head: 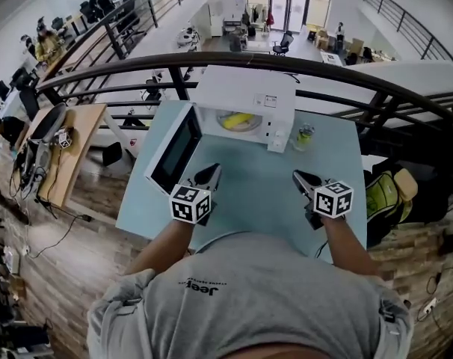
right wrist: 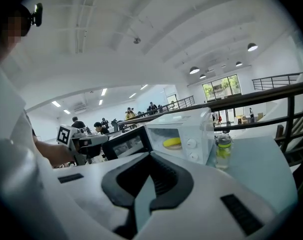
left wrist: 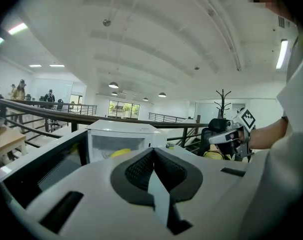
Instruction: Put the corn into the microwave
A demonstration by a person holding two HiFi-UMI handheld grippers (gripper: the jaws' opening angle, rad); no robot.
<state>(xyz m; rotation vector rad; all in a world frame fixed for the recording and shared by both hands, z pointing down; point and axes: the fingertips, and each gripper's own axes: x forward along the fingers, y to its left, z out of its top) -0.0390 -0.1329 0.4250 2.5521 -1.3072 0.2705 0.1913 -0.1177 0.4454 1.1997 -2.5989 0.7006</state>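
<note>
I see one ear of corn [head: 236,120], yellow, lying inside the microwave [head: 245,94] on its round plate [head: 253,125], so it is in place. The microwave's door [head: 174,148] stands swung wide to the left (its dark window faces me). There is one microwave, and it sits at the far side of the pale blue table [head: 256,193]. Just to its right stands one small bottle [head: 305,134] with a green label, upright and apart from the microwave's wall.

Nearer to me are my two tongs, both held up over the near part of the table and well short of the microwave. The left tongs [head: 211,172] are clenched, pads pressed flat together with nothing between them; they point toward the open door. The right tongs [head: 297,176] are clamped together the same way and are also empty, aimed toward the microwave's knobs and the bottle. Neither pair touches anything on the table.
</note>
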